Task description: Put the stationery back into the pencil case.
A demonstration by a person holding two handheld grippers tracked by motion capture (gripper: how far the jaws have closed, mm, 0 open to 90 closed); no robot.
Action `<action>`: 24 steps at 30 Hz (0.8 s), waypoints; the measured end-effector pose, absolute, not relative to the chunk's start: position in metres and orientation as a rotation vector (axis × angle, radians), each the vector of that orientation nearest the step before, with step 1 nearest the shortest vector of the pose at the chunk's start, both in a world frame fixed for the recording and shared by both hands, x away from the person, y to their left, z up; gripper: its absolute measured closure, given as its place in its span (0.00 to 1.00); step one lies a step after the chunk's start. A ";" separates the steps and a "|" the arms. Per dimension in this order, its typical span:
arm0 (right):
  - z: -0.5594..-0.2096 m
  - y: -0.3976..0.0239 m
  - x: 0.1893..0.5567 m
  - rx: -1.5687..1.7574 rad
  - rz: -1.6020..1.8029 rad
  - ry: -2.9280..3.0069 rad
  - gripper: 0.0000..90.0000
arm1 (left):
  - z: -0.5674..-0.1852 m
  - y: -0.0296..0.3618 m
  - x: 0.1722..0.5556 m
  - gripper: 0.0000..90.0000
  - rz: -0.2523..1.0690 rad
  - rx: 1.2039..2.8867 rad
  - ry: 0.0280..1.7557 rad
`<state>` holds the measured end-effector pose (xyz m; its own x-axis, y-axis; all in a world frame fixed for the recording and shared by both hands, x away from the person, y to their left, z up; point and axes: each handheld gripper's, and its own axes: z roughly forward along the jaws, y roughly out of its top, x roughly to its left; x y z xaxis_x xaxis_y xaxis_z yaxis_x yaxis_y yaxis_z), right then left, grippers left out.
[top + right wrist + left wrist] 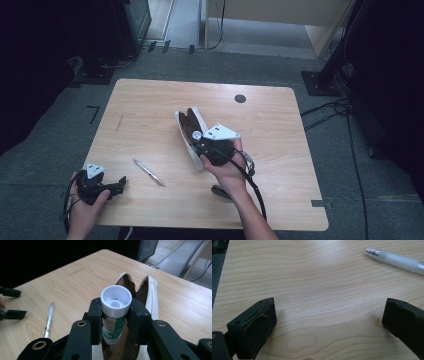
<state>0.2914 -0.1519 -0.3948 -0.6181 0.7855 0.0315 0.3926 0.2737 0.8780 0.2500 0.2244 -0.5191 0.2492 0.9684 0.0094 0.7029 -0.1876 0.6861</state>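
One small tube w/ a white flared cap and green-and-white printed label point(113, 315), one open white zip pouch w/ brown lining and dark mesh inside point(147, 290), one translucent pen w/ silver tip point(49, 319), two grippers. All on or over a light wood-grain counter point(150, 100) w/ a dark round grommet point(240, 98) near its far edge.

Tube label: small print, too fine to read; tiny marks inside the cap also illegible. Cap is round, hollow, wider than the body; the label wraps the body in green w/ a white panel.

Right gripper point(115, 312): jaws clenched on the tube just below its cap, one pad each side, tube upright betw. them. In the high view the right gripper point(212, 145) sits at the near end of the pouch point(187, 125), around the counter's middle; tube is right above the pouch's open mouth.

Left gripper point(327, 322): jaws released, wide apart, bare counter betw. them, nothing held. It sits at the near left corner point(107, 187), pen point(149, 172) lying near, apart from it, betw. the two grippers.
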 end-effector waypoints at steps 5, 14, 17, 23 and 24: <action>-0.402 -0.147 0.298 1.072 1.240 2.167 0.73 | -0.519 0.224 0.250 0.00 0.614 1.962 1.517; -0.406 -0.144 0.306 1.108 1.222 2.191 0.73 | -0.519 0.224 0.250 0.00 0.614 1.962 1.516; -0.403 -0.144 0.304 1.102 1.239 2.196 0.73 | -0.519 0.224 0.250 0.00 0.614 1.962 1.516; -0.404 -0.143 0.306 1.110 1.232 2.200 0.73 | -0.519 0.224 0.250 0.00 0.614 1.962 1.517; -0.406 -0.143 0.306 1.111 1.230 2.200 0.73 | -0.519 0.224 0.250 0.00 0.614 1.962 1.516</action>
<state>0.3065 -0.1433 -0.4056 -0.6123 0.7893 0.0454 0.4520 0.3024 0.8392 0.2499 0.2243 -0.5192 0.2486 0.9686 0.0095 0.7023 -0.1870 0.6869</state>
